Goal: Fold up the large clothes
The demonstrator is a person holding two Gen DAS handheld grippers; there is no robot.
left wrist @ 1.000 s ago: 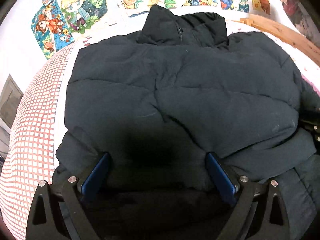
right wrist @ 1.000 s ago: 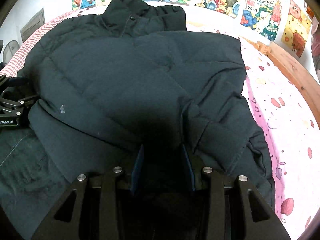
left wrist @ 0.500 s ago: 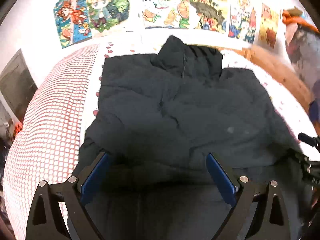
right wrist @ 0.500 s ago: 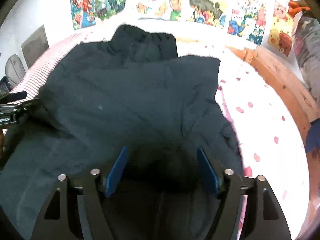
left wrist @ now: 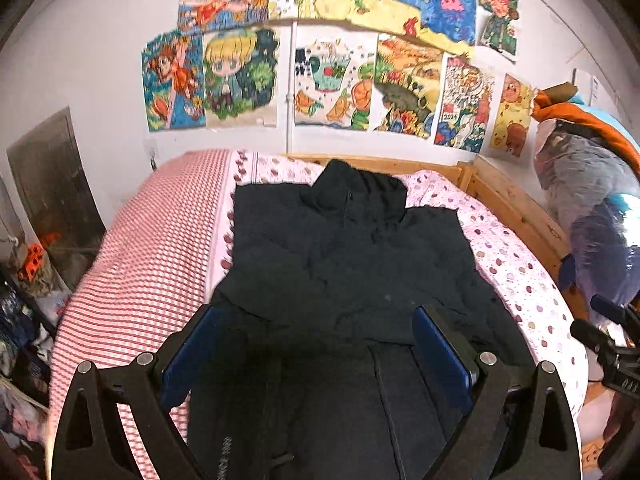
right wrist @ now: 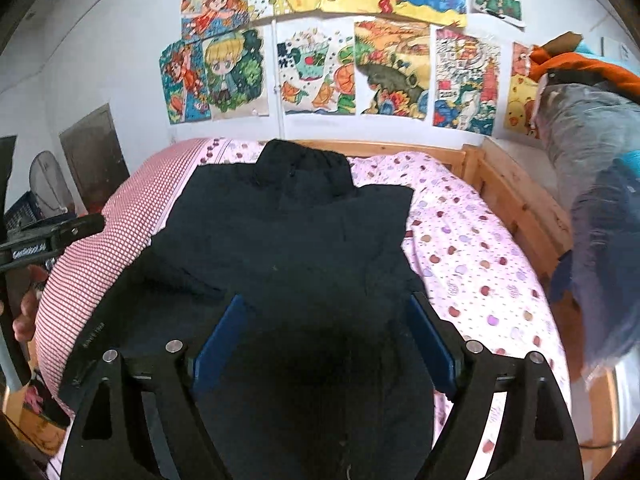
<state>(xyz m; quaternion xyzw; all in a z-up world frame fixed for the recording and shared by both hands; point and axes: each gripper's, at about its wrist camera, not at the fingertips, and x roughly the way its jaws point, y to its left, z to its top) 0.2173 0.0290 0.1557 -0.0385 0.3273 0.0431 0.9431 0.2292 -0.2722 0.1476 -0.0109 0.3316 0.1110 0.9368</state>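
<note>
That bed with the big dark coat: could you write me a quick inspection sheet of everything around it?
Surface: bed with pink dotted sheet and red-checked cover, inside a wooden frame.
Job's things: black padded jacket lying spread on the bed, collar toward the wall, sleeves folded in.
Clutter: heaped clothes right of the bed; jumbled items on its left.
Grippers: left hand-held gripper open and empty over the jacket's hem; right hand-held gripper the same.
Cables: nothing seen.
Surroundings: white wall with colourful children's drawings.
</note>
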